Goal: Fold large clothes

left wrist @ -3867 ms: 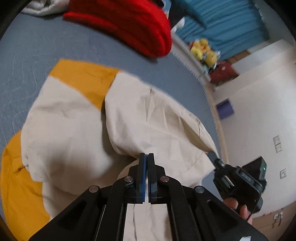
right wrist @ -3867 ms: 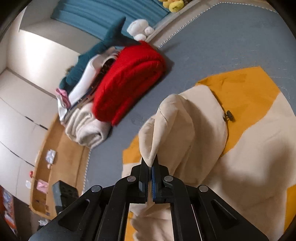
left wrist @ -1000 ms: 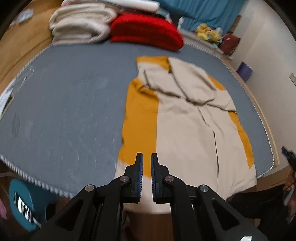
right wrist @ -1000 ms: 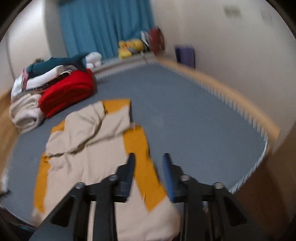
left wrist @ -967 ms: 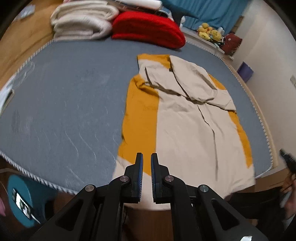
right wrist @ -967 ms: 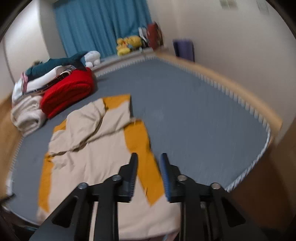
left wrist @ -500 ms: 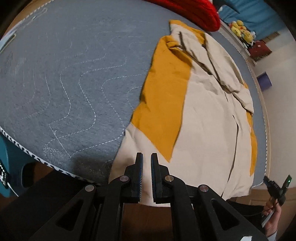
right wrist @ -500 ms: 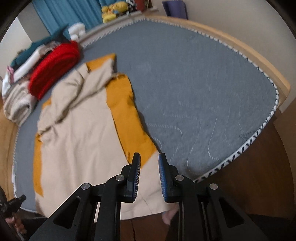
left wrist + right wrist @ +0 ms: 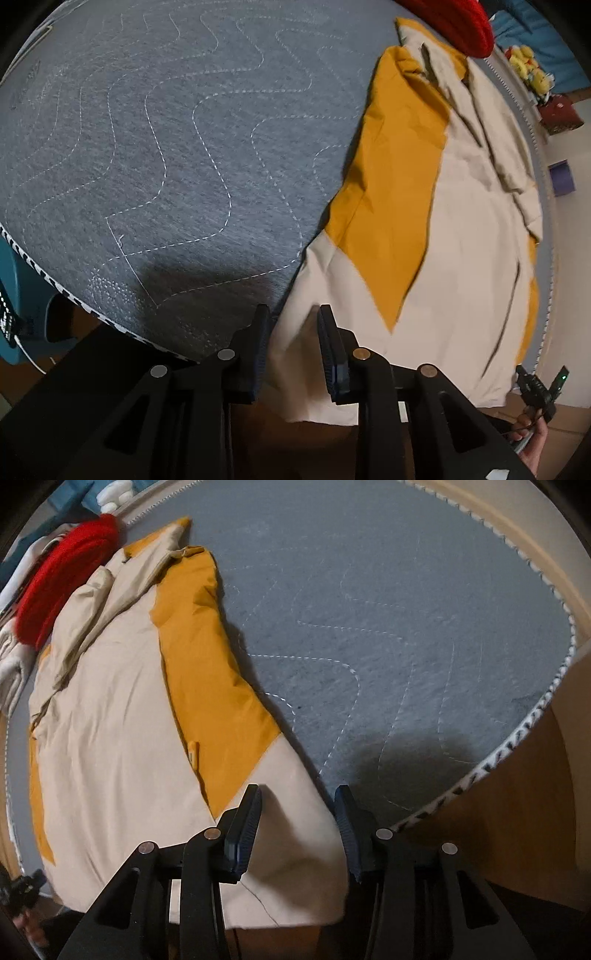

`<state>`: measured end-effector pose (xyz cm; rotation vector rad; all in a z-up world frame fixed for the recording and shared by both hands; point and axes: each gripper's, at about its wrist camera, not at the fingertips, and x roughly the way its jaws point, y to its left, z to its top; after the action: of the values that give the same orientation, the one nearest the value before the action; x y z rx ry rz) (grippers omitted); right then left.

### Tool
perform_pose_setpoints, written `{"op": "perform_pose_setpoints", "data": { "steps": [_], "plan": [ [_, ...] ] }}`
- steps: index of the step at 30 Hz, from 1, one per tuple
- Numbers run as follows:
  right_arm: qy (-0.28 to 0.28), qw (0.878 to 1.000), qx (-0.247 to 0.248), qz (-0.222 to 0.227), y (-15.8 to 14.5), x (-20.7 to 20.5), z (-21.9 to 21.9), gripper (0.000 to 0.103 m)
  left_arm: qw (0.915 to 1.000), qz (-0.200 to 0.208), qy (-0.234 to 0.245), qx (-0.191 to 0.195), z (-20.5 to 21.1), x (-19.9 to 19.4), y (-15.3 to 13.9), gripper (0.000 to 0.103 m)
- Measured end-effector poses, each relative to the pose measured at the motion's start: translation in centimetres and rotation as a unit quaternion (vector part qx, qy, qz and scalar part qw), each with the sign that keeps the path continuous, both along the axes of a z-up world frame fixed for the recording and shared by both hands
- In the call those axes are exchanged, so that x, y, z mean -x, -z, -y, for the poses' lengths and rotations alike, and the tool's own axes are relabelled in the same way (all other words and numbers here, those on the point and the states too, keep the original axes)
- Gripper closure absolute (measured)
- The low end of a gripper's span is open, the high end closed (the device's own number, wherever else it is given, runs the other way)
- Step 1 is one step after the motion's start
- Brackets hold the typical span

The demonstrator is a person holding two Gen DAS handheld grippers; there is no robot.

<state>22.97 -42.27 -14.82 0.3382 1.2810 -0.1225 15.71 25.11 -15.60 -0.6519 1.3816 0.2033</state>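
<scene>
Straddling the coat's (image 9: 476, 236) hem corners, my left gripper (image 9: 291, 347) and right gripper (image 9: 297, 827) stand parted, grasping nothing. Fabric looks soft, limp, probably slippery; corners offer best hold.

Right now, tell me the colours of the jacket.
Beige with mustard-yellow panels; the jacket shows best in the right wrist view.

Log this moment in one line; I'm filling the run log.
step: reach hem | left gripper: open at coat corner | right gripper: open at other corner | mattress
</scene>
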Motion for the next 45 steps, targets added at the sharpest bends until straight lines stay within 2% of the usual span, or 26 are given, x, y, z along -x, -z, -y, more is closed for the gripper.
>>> {"op": "perform_pose_setpoints", "data": {
  "steps": [5, 9, 10, 11, 12, 13, 14, 16, 18, 21, 24, 28, 31, 35, 36, 37, 39, 45],
  "plan": [
    [-0.029, 0.999, 0.021, -0.020, 1.2, -0.7, -0.8, 0.060, 0.9994, -0.016, 0.025, -0.015, 1.0, -0.6, 0.9, 0.072],
    [-0.040, 0.998, 0.038, -0.019, 1.2, -0.8, -1.4, 0.060, 0.9987, -0.022, 0.037, -0.027, 1.4, -0.6, 1.4, 0.072],
    [-0.040, 0.998, 0.037, -0.019, 1.2, -0.8, -1.4, 0.060, 0.9985, -0.019, 0.042, -0.029, 1.5, -0.6, 1.4, 0.074],
    [-0.039, 0.998, 0.036, -0.018, 1.1, -0.7, -1.4, 0.061, 0.9984, -0.014, 0.046, -0.029, 1.6, -0.6, 1.3, 0.092],
    [-0.038, 0.999, 0.034, -0.016, 1.1, -0.6, -1.4, 0.064, 0.9985, -0.008, 0.050, -0.022, 1.7, -0.5, 1.1, 0.102],
    [-0.039, 0.999, 0.029, -0.014, 1.0, -0.5, -1.4, 0.078, 0.9985, 0.002, 0.051, -0.021, 1.8, -0.4, 0.7, 0.101],
    [-0.043, 0.999, 0.023, -0.011, 0.9, -0.4, -1.5, 0.087, 0.9982, 0.018, 0.053, -0.022, 2.0, -0.2, -0.1, 0.102],
    [-0.049, 0.999, 0.017, 0.008, -0.1, 0.1, -1.6, 0.098, 0.9972, 0.050, 0.053, -0.017, 2.1, 0.7, -1.7, 0.102],
    [-0.043, 0.998, 0.002, 0.037, -1.8, 0.9, -1.2, 0.099, 0.9964, 0.067, 0.052, -0.008, 2.1, 1.8, -2.7, 0.102],
    [-0.019, 0.998, -0.020, 0.060, -3.2, 1.9, 0.0, 0.100, 0.9970, 0.060, 0.048, 0.008, 1.7, 2.3, -2.3, 0.102],
    [-0.013, 0.999, -0.012, 0.044, -2.5, 2.0, 0.4, 0.099, 0.9984, 0.038, 0.030, 0.030, 1.0, 2.1, -0.7, 0.101],
    [-0.026, 1.000, 0.005, -0.008, -0.3, 0.9, -0.3, 0.087, 0.9993, 0.003, 0.026, 0.026, 1.1, 1.6, 0.9, 0.085],
    [-0.036, 0.999, 0.019, -0.019, 0.4, 0.4, -0.8, 0.079, 0.9993, -0.008, 0.035, 0.013, 1.5, 1.5, 1.4, 0.083],
    [-0.051, 0.998, 0.035, -0.019, 0.3, 0.5, -1.6, 0.077, 0.9988, -0.008, 0.049, 0.005, 2.2, 1.0, 1.5, 0.085],
    [-0.057, 0.997, 0.039, -0.018, 0.4, 0.4, -2.0, 0.079, 0.9984, -0.006, 0.056, 0.001, 2.6, 0.9, 1.4, 0.090],
    [-0.062, 0.997, 0.044, -0.016, 0.3, 0.4, -2.2, 0.085, 0.9977, 0.000, 0.067, -0.004, 3.0, 0.6, 1.1, 0.098],
    [-0.072, 0.996, 0.047, -0.006, 0.0, 0.5, -2.7, 0.098, 0.9963, 0.020, 0.083, -0.014, 3.5, 0.8, 0.1, 0.101],
    [-0.065, 0.994, 0.008, 0.083, -4.6, 1.6, -3.1, 0.100, 0.9892, 0.091, 0.114, -0.017, 5.0, 1.8, -4.4, 0.102]
  ]
}}
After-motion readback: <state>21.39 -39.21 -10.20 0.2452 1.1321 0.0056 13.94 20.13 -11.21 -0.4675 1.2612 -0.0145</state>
